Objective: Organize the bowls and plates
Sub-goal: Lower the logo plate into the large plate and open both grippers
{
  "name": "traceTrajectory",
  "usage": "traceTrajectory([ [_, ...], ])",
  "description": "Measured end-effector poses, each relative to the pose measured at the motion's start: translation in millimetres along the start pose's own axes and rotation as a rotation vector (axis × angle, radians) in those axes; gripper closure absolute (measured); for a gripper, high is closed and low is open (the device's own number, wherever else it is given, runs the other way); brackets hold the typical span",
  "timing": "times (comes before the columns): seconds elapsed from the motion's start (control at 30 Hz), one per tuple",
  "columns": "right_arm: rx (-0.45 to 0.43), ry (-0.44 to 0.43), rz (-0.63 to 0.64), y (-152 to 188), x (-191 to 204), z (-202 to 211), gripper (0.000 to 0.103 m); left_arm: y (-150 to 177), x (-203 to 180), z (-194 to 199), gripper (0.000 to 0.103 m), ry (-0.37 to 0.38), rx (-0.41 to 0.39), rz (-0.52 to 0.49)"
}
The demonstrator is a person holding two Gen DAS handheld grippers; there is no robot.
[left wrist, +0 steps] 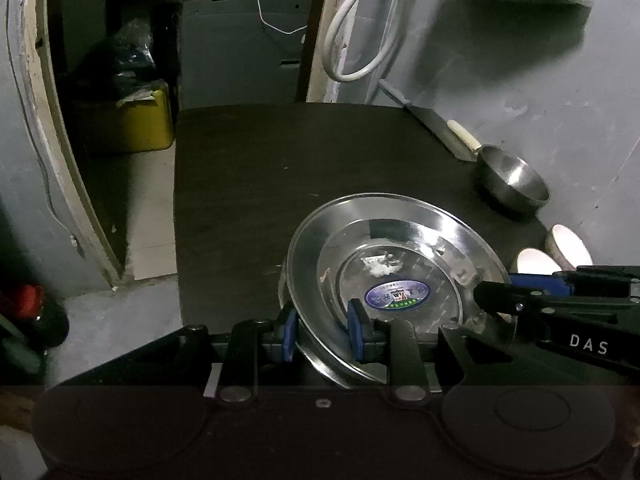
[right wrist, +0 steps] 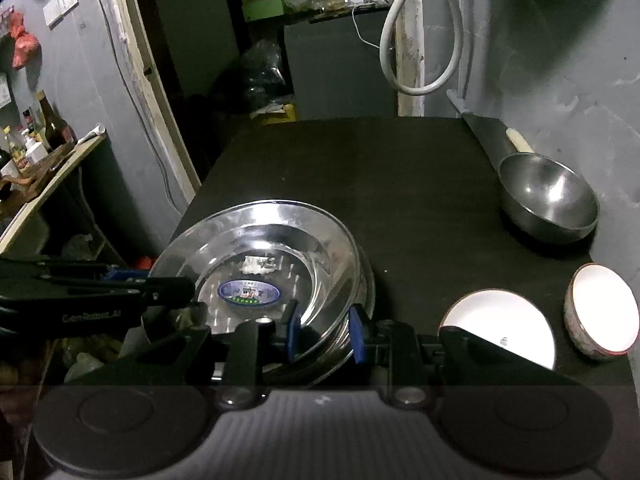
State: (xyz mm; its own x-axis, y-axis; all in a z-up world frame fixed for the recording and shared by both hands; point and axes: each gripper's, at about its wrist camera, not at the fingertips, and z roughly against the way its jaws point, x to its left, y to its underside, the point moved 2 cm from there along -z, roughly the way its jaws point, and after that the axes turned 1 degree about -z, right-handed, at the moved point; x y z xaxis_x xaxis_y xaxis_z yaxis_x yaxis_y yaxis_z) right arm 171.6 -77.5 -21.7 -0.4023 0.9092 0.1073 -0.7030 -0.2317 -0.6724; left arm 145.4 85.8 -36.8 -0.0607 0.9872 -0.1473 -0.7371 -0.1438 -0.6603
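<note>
Two grippers held one steel plate (left wrist: 394, 280) near the front edge of the dark table (left wrist: 280, 168): the left gripper (left wrist: 323, 334) clamped its near-left rim, the right gripper (right wrist: 325, 334) its near-right rim. A steel bowl (right wrist: 548, 200) and two white bowls (right wrist: 500, 332) sat along the right edge.

light: dim, overall dark | glare: strong highlights on steel plate (left wrist: 394, 276), white bowls (right wrist: 500, 328) blown out | shadows: large soft shadow on wall (right wrist: 560, 40), upper right | distortion: fisheye bending, dark vignetted corners | focus: slightly soft, grainy throughout
</note>
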Motion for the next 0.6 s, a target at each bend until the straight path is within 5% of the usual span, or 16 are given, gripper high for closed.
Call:
traceTrajectory([
  [0.6, 0.034, 0.040, 0.011, 2.4, 9.5, -9.2, 0.070, -0.2, -11.4, -9.8, 0.070, -0.058, 0.021, -0.115],
])
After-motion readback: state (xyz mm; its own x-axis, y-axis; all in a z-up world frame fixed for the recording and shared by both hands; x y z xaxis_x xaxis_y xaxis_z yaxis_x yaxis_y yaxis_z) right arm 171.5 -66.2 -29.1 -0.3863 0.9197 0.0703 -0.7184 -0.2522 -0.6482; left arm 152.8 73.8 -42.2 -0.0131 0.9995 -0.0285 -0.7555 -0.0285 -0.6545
